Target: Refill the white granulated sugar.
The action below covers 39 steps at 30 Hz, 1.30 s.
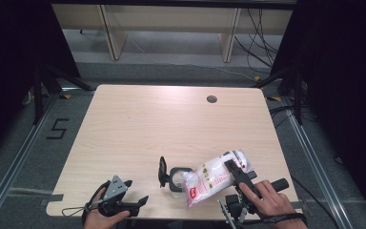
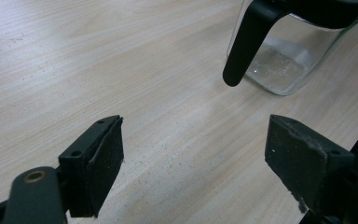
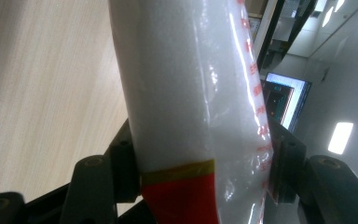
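A clear plastic bag of white powder (image 1: 214, 177) with red print is lifted and tilted, its lower end over the mouth of a glass jar (image 1: 178, 177). My right gripper (image 1: 233, 171) is shut on the bag, and in the right gripper view the bag (image 3: 191, 93) stands squeezed between the two black jaws. The jar (image 2: 289, 56) has a black rim, a black flip lid (image 1: 162, 171) raised at its left, and a little white powder on its bottom. My left gripper (image 1: 136, 193) rests open near the table's front left edge, its open jaws (image 2: 193, 163) pointing toward the jar with nothing between them.
The light wooden table (image 1: 138, 124) has a round cable hole (image 1: 212, 99) at the back right. Black curtains hang at both sides. Shelving legs and cables stand on the floor behind the table.
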Motion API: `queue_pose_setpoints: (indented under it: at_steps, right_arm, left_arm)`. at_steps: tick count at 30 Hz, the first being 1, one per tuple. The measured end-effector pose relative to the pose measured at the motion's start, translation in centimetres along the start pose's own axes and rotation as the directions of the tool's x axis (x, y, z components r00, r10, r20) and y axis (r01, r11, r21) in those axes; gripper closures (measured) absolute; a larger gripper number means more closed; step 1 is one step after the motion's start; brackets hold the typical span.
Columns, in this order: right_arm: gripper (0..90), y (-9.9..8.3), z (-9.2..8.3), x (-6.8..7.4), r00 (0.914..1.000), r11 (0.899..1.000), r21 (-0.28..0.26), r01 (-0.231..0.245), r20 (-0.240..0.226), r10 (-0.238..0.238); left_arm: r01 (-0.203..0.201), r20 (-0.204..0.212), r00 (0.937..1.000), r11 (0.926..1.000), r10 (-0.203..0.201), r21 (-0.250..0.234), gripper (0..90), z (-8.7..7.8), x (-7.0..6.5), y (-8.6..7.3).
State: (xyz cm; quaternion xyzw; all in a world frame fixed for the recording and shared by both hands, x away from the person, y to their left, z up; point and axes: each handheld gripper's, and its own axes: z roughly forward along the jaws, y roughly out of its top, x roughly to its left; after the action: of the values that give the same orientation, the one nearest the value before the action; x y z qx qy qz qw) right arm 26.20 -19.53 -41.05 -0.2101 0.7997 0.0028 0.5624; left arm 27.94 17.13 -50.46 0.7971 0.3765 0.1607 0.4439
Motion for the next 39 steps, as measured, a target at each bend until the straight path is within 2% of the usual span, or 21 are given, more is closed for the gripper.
queue_pose_setpoints:
  at_steps: [1, 2, 3, 4, 5, 6, 7, 11, 12, 14, 15, 18, 22, 23, 25, 28, 30, 32, 36, 37, 39]
  right_arm:
    - [43.4, 0.0, -0.1, 0.1, 0.9993, 0.999, 0.026, -0.029, -0.023, 0.029]
    - [43.4, 0.0, -0.1, 0.1, 0.9993, 0.999, 0.026, -0.029, -0.023, 0.029]
    - [43.5, 0.0, 0.0, 0.1, 0.9997, 1.000, 0.016, -0.019, -0.014, 0.019]
    - [43.7, 0.0, 0.0, -0.1, 0.9996, 1.000, 0.000, 0.028, 0.011, -0.028]
    - [43.9, 0.1, -0.1, 0.1, 1.0000, 1.000, 0.018, 0.001, 0.009, -0.001]
    - [44.0, 0.1, -0.1, 0.1, 1.0000, 1.000, 0.018, 0.006, 0.002, -0.006]
    - [44.1, 0.0, 0.0, 0.2, 0.9996, 1.000, -0.001, 0.010, 0.026, -0.010]
    - [44.1, -0.1, 0.0, 0.1, 0.9983, 0.999, -0.017, 0.043, 0.040, -0.042]
    - [44.2, -0.1, 0.0, 0.1, 0.9984, 0.999, -0.017, 0.039, 0.041, -0.038]
    - [44.2, -0.1, -0.1, 0.4, 0.9991, 1.000, -0.009, 0.014, 0.040, -0.014]
    - [44.2, -0.1, -0.1, 0.2, 0.9980, 0.999, -0.021, 0.035, 0.053, -0.034]
    - [44.3, -0.1, -0.3, 0.1, 0.9970, 0.998, -0.024, 0.054, 0.057, -0.052]
    - [44.4, -0.1, -0.6, 0.2, 0.9981, 0.999, -0.012, 0.031, 0.054, -0.030]
    - [44.4, -0.3, -0.8, 0.1, 0.9964, 0.999, -0.023, 0.027, 0.081, -0.025]
    - [44.4, -0.3, -1.1, -0.2, 0.9943, 0.999, -0.019, 0.049, 0.095, -0.047]
    - [44.4, -0.4, -1.5, -0.1, 0.9969, 1.000, -0.007, 0.020, 0.077, -0.019]
    - [44.4, -0.3, -1.7, -0.2, 0.9967, 1.000, 0.000, 0.025, 0.077, -0.025]
    - [44.4, -0.2, -1.6, -0.2, 0.9955, 0.999, -0.011, 0.046, 0.084, -0.045]
    - [44.5, -0.1, -1.5, 0.1, 0.9962, 0.999, -0.005, 0.052, 0.070, -0.052]
    - [44.5, 0.1, -1.3, 0.1, 0.9946, 0.997, -0.018, 0.079, 0.069, -0.078]
    - [44.5, 0.3, -1.4, 0.3, 0.9959, 0.998, -0.013, 0.067, 0.062, -0.066]
  left_arm:
    - [0.000, 0.004, 1.0000, 1.0000, 0.000, -0.002, 18.8, 0.0, 0.0, 0.0]
    - [0.000, 0.004, 1.0000, 1.0000, 0.000, -0.002, 18.8, 0.0, 0.0, 0.0]
    - [0.020, 0.005, 0.9998, 0.9998, -0.020, 0.000, 18.8, 0.0, -0.1, -0.1]
    - [0.015, 0.003, 0.9999, 0.9999, -0.015, -0.001, 18.8, 0.0, -0.1, 0.0]
    - [0.001, 0.000, 1.0000, 1.0000, -0.001, -0.001, 18.8, 0.0, 0.0, 0.0]
    - [-0.001, -0.001, 1.0000, 1.0000, 0.001, 0.003, 18.8, 0.0, 0.0, 0.0]
    - [-0.009, 0.004, 1.0000, 1.0000, 0.009, 0.004, 18.8, 0.0, 0.1, 0.0]
    - [-0.010, 0.002, 0.9999, 0.9999, 0.010, 0.008, 18.8, -0.1, 0.1, 0.0]
    - [0.019, -0.002, 0.9998, 0.9998, -0.019, 0.005, 18.8, 0.0, -0.1, 0.0]
    - [0.019, 0.000, 0.9998, 0.9998, -0.019, 0.004, 18.8, 0.0, -0.1, 0.0]
    - [-0.014, 0.004, 0.9999, 0.9999, 0.014, 0.009, 18.8, -0.1, 0.1, 0.0]
    - [0.011, 0.003, 0.9999, 0.9999, -0.011, 0.009, 18.8, -0.1, 0.0, 0.0]
    - [0.012, 0.002, 0.9999, 0.9999, -0.012, 0.006, 18.8, -0.1, 0.0, 0.0]
    - [0.009, 0.002, 1.0000, 0.9999, -0.009, 0.008, 18.8, -0.1, 0.0, 0.0]
    - [0.014, 0.002, 0.9999, 0.9999, -0.014, 0.007, 18.8, -0.1, 0.0, 0.0]
    - [-0.004, 0.004, 1.0000, 1.0000, 0.004, 0.006, 18.8, -0.2, 0.2, 0.0]
    - [-0.010, 0.003, 0.9999, 0.9999, 0.010, 0.005, 18.8, -0.2, 0.2, 0.0]
    - [0.008, 0.005, 1.0000, 0.9999, -0.008, -0.007, 18.8, -0.1, 0.0, 0.0]
    - [-0.011, 0.003, 0.9999, 0.9999, 0.011, 0.003, 18.8, -0.2, 0.2, 0.0]
    - [-0.010, 0.004, 0.9999, 0.9999, 0.010, 0.004, 18.8, -0.2, 0.2, 0.0]
    - [0.003, 0.005, 1.0000, 1.0000, -0.003, -0.006, 18.8, -0.1, 0.1, 0.0]
